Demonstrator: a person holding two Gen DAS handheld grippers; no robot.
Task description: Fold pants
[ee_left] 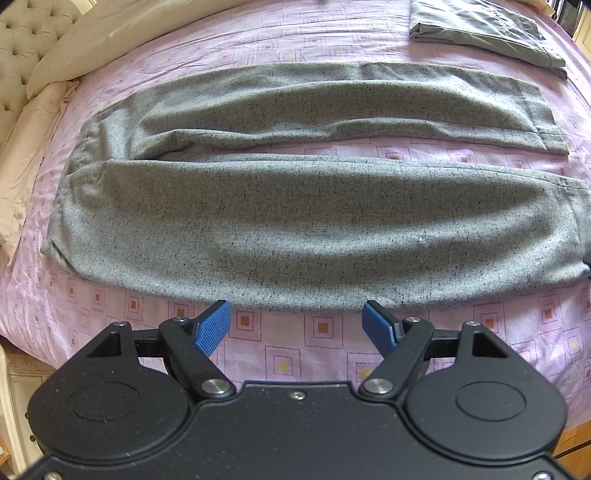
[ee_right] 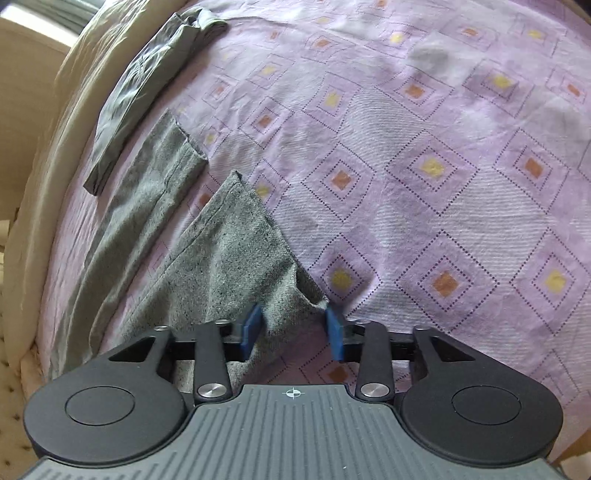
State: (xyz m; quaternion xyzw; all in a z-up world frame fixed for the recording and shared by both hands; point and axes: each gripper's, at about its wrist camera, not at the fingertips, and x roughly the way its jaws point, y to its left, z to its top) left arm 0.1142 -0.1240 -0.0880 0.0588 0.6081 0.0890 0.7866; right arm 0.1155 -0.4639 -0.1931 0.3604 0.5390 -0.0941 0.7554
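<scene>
The speckled grey woollen pants lie flat on the bed straight ahead of your left gripper, their long axis running crosswise to that claw's fingers: waistband off to the claw's left, both hems off to its right. The two legs lie side by side with a narrow strip of sheet showing between them, the nearer leg's long edge just past the fingertips. Your left gripper's jaws stand wide apart with nothing between the blue ribbed pads, hovering over bare sheet just short of that edge.

From your right gripper, the same pants run away to the claw's left, and the hem corner of the nearer leg comes in between the fingers. The jaws are apart, with the cloth corner between the blue pads; whether the pads press on it you cannot tell. The farther leg's hem lies ahead and to the left of this claw.

Under everything is the lilac bedsheet printed with dotted squares. A folded plain grey garment lies beyond the pants, ahead and right of your left claw. Cream pillows and a tufted beige headboard sit far ahead to that claw's left.
</scene>
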